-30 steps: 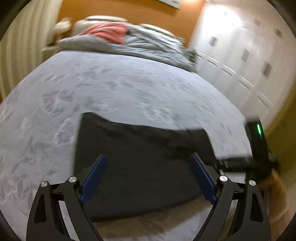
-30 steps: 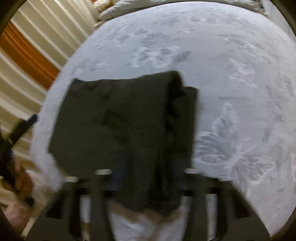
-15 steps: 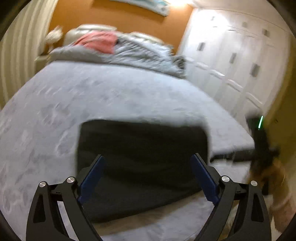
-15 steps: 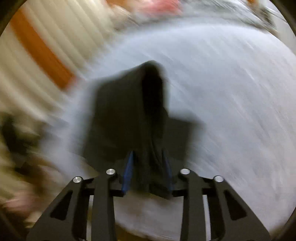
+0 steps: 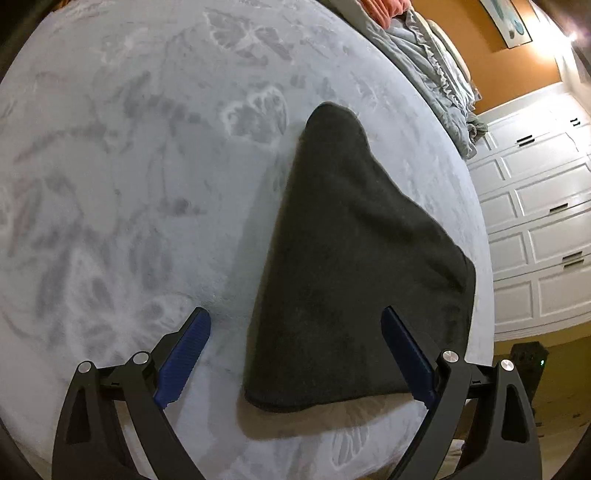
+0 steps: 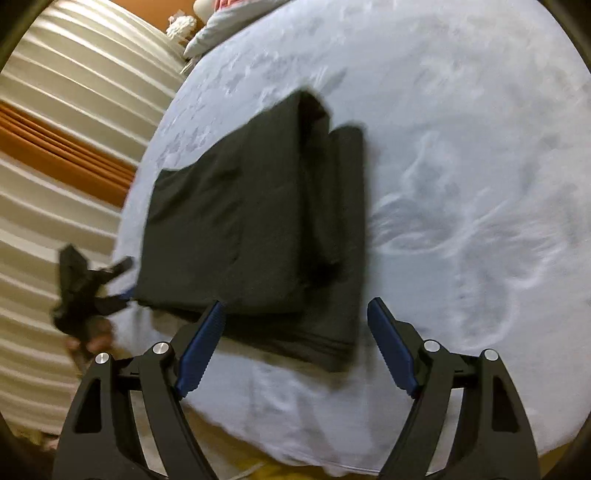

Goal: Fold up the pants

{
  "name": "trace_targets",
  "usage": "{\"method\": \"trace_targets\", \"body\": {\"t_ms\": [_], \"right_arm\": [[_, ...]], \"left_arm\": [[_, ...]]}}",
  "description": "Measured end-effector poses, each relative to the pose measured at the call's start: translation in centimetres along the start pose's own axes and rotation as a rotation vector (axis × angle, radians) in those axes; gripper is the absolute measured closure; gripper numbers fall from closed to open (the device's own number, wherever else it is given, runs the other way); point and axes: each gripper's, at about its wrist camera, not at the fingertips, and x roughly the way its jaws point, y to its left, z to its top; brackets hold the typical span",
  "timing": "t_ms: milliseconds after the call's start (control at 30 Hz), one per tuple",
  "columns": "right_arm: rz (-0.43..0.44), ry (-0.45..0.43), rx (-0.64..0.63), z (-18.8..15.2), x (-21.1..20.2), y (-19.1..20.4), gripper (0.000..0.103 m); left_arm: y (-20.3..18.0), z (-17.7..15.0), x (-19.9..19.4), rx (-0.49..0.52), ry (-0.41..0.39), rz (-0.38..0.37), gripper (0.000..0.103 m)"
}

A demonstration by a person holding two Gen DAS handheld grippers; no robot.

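Note:
The dark pants [image 5: 351, 266] lie folded into a compact stack on the pale grey bedspread [image 5: 129, 184], near the bed's front edge. My left gripper [image 5: 295, 354] is open and empty, hovering over the near edge of the pants. In the right wrist view the pants [image 6: 258, 221] show as a layered rectangle with a narrower fold on the right side. My right gripper [image 6: 295, 347] is open and empty, just in front of the stack's near edge. The left gripper [image 6: 85, 291] shows blurred at the left of that view.
The bedspread [image 6: 461, 184] has a faint butterfly pattern. A rumpled grey duvet [image 5: 424, 62] and a red cloth [image 5: 380, 11] lie at the head of the bed. White wardrobe doors [image 5: 539, 221] stand to the right. Striped curtains [image 6: 55, 147] hang to the left.
My right gripper has let go of the pants fold and opened; the fold now lies flat on the stack. Both grippers have shifted and tilted over the bed.

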Motion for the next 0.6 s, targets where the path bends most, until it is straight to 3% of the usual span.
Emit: {"method": "trace_targets", "body": {"t_ms": [33,67,100,133,167,300,333,367,400,433,500,533,600], "right_arm": [[0.007,0.002,0.012,-0.1,0.4,0.2,0.027],[0.004,-0.004,0.020,0.0,0.9,0.3,0.049],[-0.011,-0.009,0.015,0.1,1.1,0.5,0.064],[-0.040,-0.014,0.001,0.0,1.1,0.5,0.080],[-0.034,-0.030,-0.016,0.0,0.7,0.9,0.085],[0.057,-0.147,-0.125,-0.7,-4.3,4.6,0.086],[0.070,-0.143,-0.121,-1.3,-5.2,4.8,0.085],[0.068,-0.125,-0.108,-2.2,-5.6,4.5,0.077],[0.035,-0.096,-0.101,-2.9,-5.4,3.8,0.069],[-0.037,-0.051,-0.113,-3.8,-4.6,3.1,0.054],[-0.328,-0.048,-0.107,-5.1,-3.9,1.4,0.052],[-0.362,-0.080,-0.105,-5.3,-4.3,1.1,0.052],[-0.280,-0.144,-0.090,-5.0,-5.6,1.5,0.052]], "left_arm": [[-0.4,-0.3,-0.1,0.022,-0.013,0.008,0.013],[-0.9,-0.5,0.0,0.054,-0.008,0.021,0.021],[-1.2,-0.6,0.1,0.076,-0.008,0.024,0.038],[-1.5,-0.7,0.3,0.096,0.019,-0.007,0.084],[-1.7,-0.3,0.3,0.095,0.048,-0.022,0.085],[-3.2,-1.1,-5.2,0.138,0.010,-0.108,0.090],[-3.1,-2.1,-6.8,0.159,0.013,-0.113,0.090],[-2.8,-2.8,-7.3,0.166,0.021,-0.096,0.087],[-2.0,-3.7,-7.3,0.169,0.040,-0.062,0.085],[-1.0,-4.9,-6.8,0.171,0.062,0.014,0.082],[0.2,-5.8,-6.6,0.159,0.062,0.093,0.089],[0.5,-5.9,-7.0,0.147,0.048,0.096,0.088],[0.0,-5.3,-7.9,0.150,0.011,0.082,0.072]]}}
